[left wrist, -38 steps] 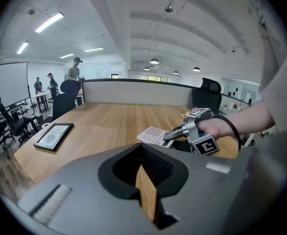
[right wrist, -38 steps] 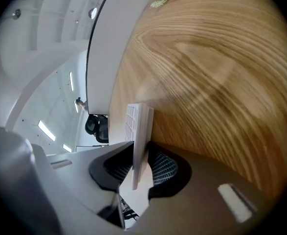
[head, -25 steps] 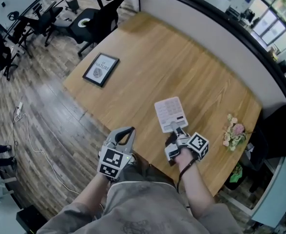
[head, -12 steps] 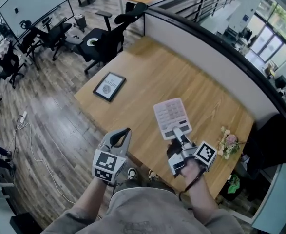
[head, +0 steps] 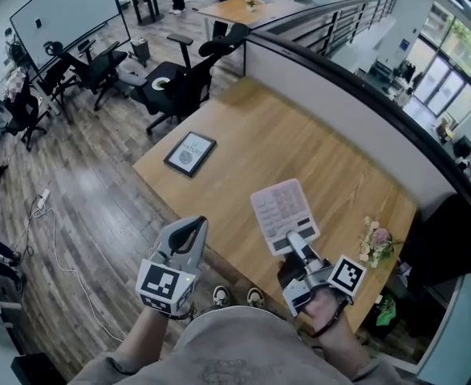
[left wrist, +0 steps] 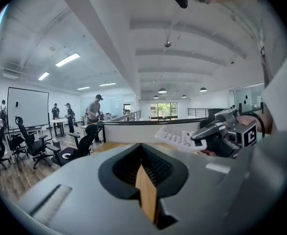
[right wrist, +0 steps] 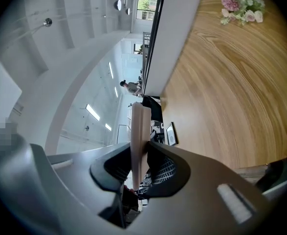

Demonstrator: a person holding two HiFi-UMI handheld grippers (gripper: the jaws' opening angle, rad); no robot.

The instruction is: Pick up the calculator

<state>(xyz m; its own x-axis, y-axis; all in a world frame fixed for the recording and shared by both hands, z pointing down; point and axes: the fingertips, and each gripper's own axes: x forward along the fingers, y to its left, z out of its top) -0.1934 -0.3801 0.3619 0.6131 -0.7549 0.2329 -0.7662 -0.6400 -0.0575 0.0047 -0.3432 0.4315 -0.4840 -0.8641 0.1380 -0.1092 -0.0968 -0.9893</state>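
Observation:
The calculator (head: 282, 211) is a pale, flat slab with rows of keys, held up in the air over the near edge of the wooden table (head: 299, 143). My right gripper (head: 294, 239) is shut on its near end. In the right gripper view the calculator (right wrist: 139, 131) shows edge-on, clamped between the jaws of the right gripper (right wrist: 139, 166). My left gripper (head: 196, 223) hovers to the left of the calculator, off the table edge, its tips together and nothing in it. In the left gripper view, the left gripper (left wrist: 145, 173) faces level, with the calculator (left wrist: 178, 137) at the right.
A framed picture (head: 190, 153) lies at the table's left end and a small bunch of flowers (head: 377, 239) at its right end. A low partition wall (head: 339, 95) runs along the far side. Office chairs (head: 179, 83) stand beyond the table's left end.
Both grippers have risen higher above the table, and the calculator has gone up with the right one. The table and floor now look farther below.

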